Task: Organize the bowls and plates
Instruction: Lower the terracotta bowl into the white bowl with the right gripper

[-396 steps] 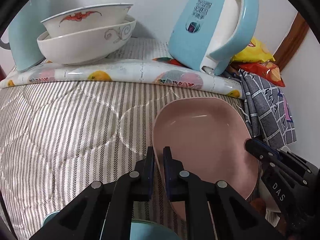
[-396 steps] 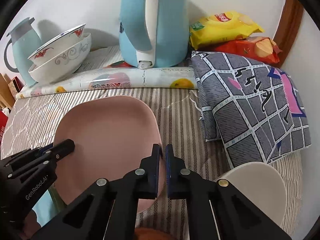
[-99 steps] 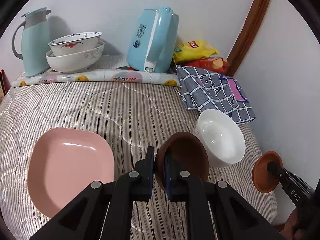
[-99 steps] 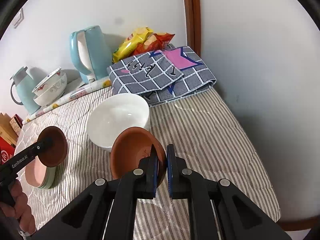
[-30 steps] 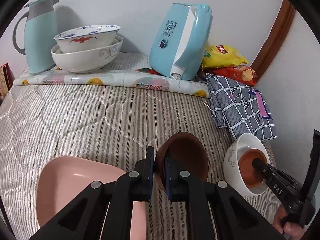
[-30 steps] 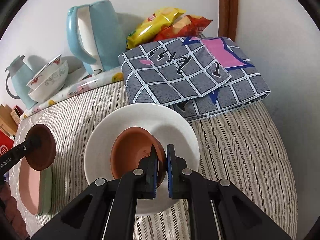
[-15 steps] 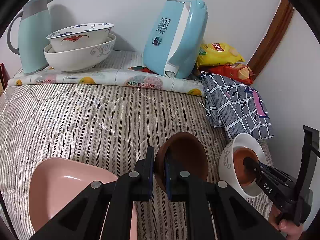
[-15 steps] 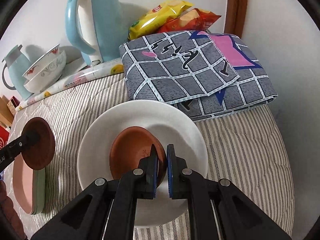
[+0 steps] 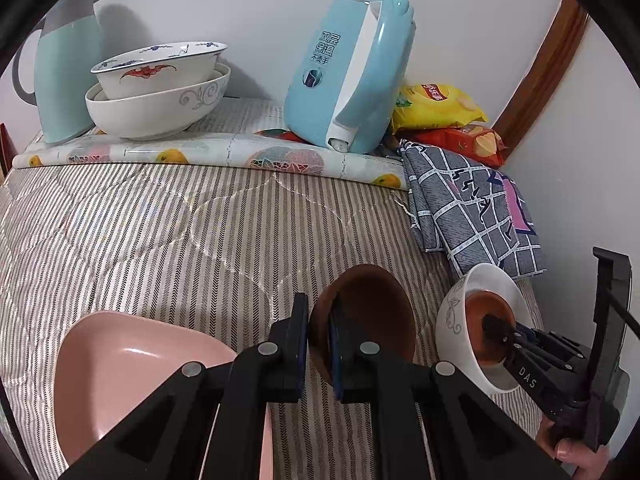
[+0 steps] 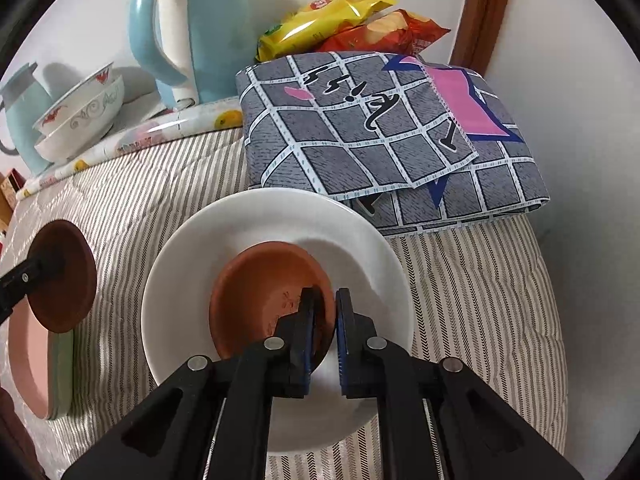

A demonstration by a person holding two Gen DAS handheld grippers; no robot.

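Note:
My left gripper (image 9: 319, 334) is shut on the rim of a dark brown bowl (image 9: 372, 312) and holds it above the striped quilt; it also shows in the right wrist view (image 10: 66, 276). My right gripper (image 10: 322, 320) is shut on the rim of an orange-brown bowl (image 10: 264, 296), which sits inside the white bowl (image 10: 256, 236). In the left wrist view the white bowl (image 9: 456, 320) stands at the right with the right gripper (image 9: 494, 326) in it. A pink plate (image 9: 132, 376) lies at the lower left, stacked on a green plate (image 10: 64, 376).
At the back stand two stacked patterned bowls (image 9: 160, 92), a blue jug (image 9: 60, 64) and a blue kettle (image 9: 352, 76) on a fruit-print mat (image 9: 208, 156). A checked folded cloth (image 10: 384, 136) and snack bags (image 10: 348, 20) lie by the wall at the right.
My right gripper has lowered the orange-brown bowl deeper into the white bowl. My left gripper has held the dark brown bowl almost still, drifting slightly closer to the white bowl.

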